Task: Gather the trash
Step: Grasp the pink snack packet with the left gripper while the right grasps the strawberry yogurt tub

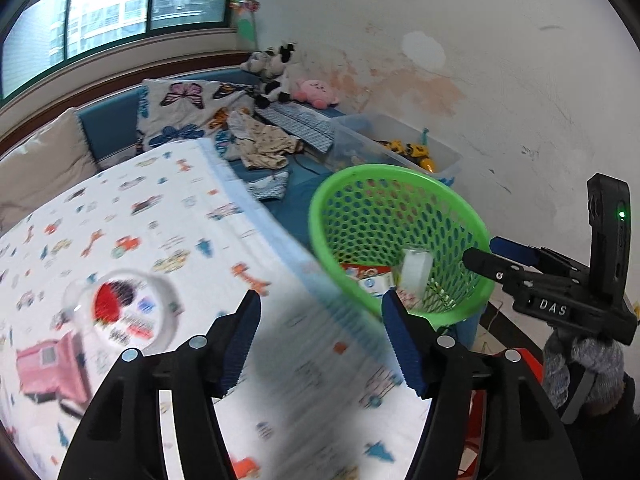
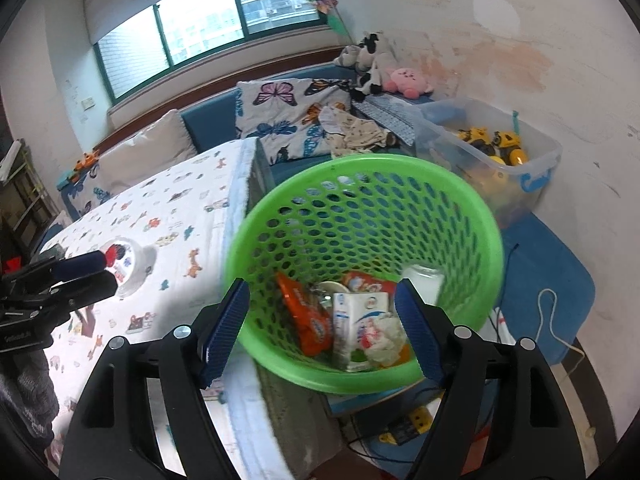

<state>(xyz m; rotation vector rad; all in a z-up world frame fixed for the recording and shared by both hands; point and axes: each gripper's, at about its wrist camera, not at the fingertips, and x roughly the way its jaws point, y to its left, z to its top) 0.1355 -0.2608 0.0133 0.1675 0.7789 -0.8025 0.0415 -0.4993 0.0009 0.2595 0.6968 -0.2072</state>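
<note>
**A:** Looking at this moment, we were between pickups, I'd say. Both tools were empty: the left gripper (image 1: 322, 340) had its jaws spread fairly wide with nothing but tablecloth between them, and the right gripper (image 2: 322, 330) stood wide too, hovering over the green basket (image 2: 280, 200) with its pads touching nothing.

**B:** Agreed. The basket sat just off the edge of the table (image 1: 200, 208), beside it on the right. We counted the trash inside from the right wrist view: one orange snack wrapper (image 2: 306, 316), one small milk carton (image 2: 354, 320), one crumpled white tissue (image 2: 384, 336) and one pale plastic piece (image 2: 424, 280) against the wall. There was a red-and-white pack behind the carton as well, but we couldn't tell exactly what it was.

**A:** And on the table we only saw one thing left, the round white cup (image 1: 128, 312) with the printed lid, near the left side. So one basket, one cup to go.

**B:** Our guess was that the left gripper had to swing over to that cup next, straddle its rim and close on it. It's round and looked slick, so we figured a centred grip mattered before carrying it to the basket.
</note>
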